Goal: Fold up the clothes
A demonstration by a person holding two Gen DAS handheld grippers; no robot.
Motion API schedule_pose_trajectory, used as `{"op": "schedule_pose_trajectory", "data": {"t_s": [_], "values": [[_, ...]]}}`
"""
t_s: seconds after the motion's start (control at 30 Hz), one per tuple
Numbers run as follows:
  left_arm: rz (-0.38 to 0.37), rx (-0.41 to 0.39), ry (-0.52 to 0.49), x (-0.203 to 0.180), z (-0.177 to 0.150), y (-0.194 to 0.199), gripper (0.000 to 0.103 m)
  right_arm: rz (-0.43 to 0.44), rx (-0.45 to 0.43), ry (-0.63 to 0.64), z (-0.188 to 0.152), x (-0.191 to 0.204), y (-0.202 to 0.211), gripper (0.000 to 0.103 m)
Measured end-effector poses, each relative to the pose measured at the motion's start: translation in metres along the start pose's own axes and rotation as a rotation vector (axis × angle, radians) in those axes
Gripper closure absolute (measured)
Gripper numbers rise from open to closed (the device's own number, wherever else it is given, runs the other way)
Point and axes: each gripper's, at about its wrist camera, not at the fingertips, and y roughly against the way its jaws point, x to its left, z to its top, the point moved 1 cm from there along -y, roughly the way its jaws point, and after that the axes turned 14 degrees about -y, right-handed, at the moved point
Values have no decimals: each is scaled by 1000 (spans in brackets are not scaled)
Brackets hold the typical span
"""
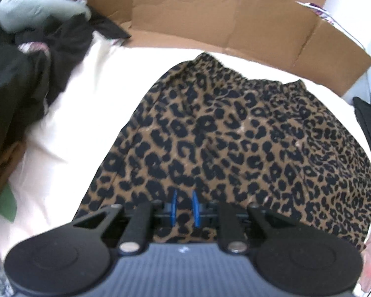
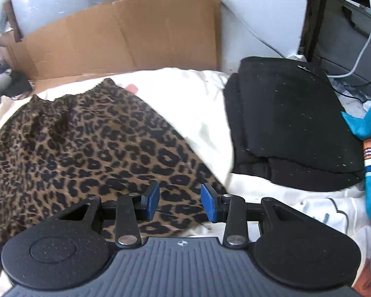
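Left gripper (image 1: 184, 208): blue pads drawn narrow, a slim gap showing between them; they sit low over the near hem of the leopard-print fabric garment (image 1: 230, 143). Whether cloth is pinched between them cannot be told.
Right gripper (image 2: 180, 201): blue pads spread wide, holding nothing, poised above the garment's near right corner, where the hem meets the sheet.
Pose: both grippers point forward along the garment from its near edge, level and side by side, a stance that would suit taking the hem at two points.
Leopard-print garment: spread flat on the cream bed sheet (image 1: 69, 133), gathered waistband on the far side, hem nearest the grippers; it probably lies open like this so a fold can be made across it.
Folded black garment (image 2: 294, 123): right of the leopard print, already lying squared.
Dark heap of loose clothes (image 1: 31, 57): left of it, unsorted.
Brown cardboard sheet (image 1: 210, 22): beyond the waistband, standing as a backdrop.
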Motion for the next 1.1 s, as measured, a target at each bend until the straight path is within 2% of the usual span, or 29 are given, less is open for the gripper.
{"op": "schedule_pose_trajectory", "data": {"t_s": [0.13, 0.23, 0.33, 0.63, 0.8, 0.9, 1.0, 1.1], "values": [[-17, -27, -15, -10, 15, -10, 88, 36, 6, 37, 3, 20, -11, 59], [-39, -45, -34, -16, 32, -24, 88, 64, 15, 55, 15, 39, -31, 59], [-30, -62, -58, -17, 46, -40, 88, 87, 10, 80, 31, 57, -54, 59], [-13, -45, -94, -11, 74, -89, 84, 139, 22, 133, 75, 106, -121, 59], [-1, -32, -97, -3, 81, -104, 84, 112, 59, 156, 82, 112, -153, 59], [3, -18, -89, 2, 78, -113, 85, 34, 62, 179, 81, 105, -166, 60], [10, -24, -105, 2, 74, -114, 89, 32, 67, 187, 81, 97, -170, 62], [19, -25, -100, 4, 75, -112, 92, -6, 57, 233, 81, 99, -172, 63]]}}
